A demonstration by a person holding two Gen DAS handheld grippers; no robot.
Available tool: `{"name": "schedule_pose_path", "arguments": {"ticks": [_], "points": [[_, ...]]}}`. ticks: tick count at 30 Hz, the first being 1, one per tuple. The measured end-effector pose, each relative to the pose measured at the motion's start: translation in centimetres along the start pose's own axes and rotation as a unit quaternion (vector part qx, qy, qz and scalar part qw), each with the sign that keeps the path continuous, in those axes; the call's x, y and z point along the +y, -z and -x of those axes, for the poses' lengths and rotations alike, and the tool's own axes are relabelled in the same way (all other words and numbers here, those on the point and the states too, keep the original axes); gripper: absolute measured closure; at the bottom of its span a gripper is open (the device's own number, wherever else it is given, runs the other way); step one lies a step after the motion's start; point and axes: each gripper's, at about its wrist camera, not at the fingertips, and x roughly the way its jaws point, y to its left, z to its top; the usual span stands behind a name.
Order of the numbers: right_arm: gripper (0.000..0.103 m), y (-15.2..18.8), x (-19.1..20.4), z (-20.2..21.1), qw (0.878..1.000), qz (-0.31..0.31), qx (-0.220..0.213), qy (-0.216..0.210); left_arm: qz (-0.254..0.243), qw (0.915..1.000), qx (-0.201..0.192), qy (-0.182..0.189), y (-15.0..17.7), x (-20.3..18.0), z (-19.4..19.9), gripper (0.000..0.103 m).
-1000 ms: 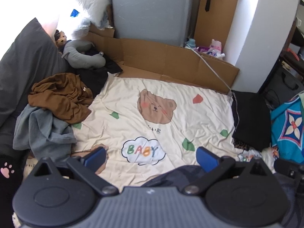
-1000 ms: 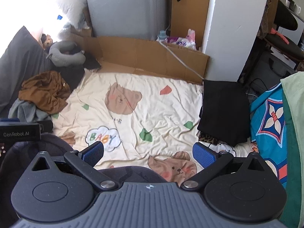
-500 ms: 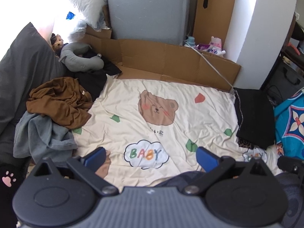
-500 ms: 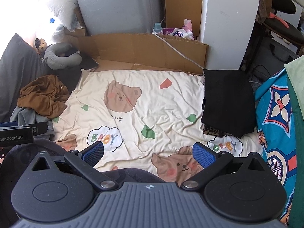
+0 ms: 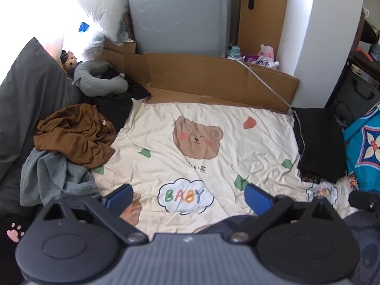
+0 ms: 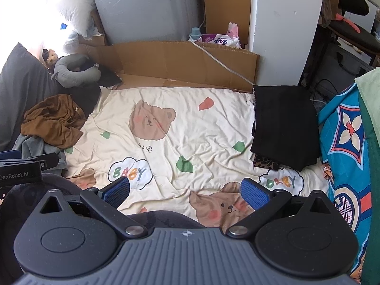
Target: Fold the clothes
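Note:
A crumpled brown garment (image 5: 76,134) (image 6: 53,121) lies at the left edge of the cream bear-print sheet (image 5: 197,142) (image 6: 171,133), on top of a grey garment (image 5: 52,178) (image 6: 30,146). A folded black garment (image 5: 319,140) (image 6: 283,123) rests at the sheet's right side over a leopard-print piece (image 6: 266,162). My left gripper (image 5: 187,198) hangs open above the sheet's near part, nothing between its blue pads. My right gripper (image 6: 185,191) is open too, empty, above the near edge. The left gripper's body (image 6: 21,168) shows at the right wrist view's left edge.
Flat cardboard (image 5: 213,78) and a grey cabinet (image 5: 178,14) stand behind the sheet. A grey neck pillow (image 5: 99,83), a dark pillow (image 5: 26,90) and black cloth sit at the left. A blue patterned fabric (image 6: 344,147) lies at the right, beside a white pillar (image 6: 282,28).
Both grippers have drawn up and back from the sheet, so more of the room shows. Both stay open and empty. The clothes have not moved.

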Motion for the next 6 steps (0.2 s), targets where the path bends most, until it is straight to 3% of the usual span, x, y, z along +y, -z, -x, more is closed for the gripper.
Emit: {"name": "schedule_pose_path", "arguments": {"ticks": [6], "points": [[0.001, 0.08, -0.17, 0.17, 1.000, -0.003, -0.002, 0.000, -0.012, 0.9999, -0.005, 0.009, 0.02, -0.31, 0.09, 0.005]]}}
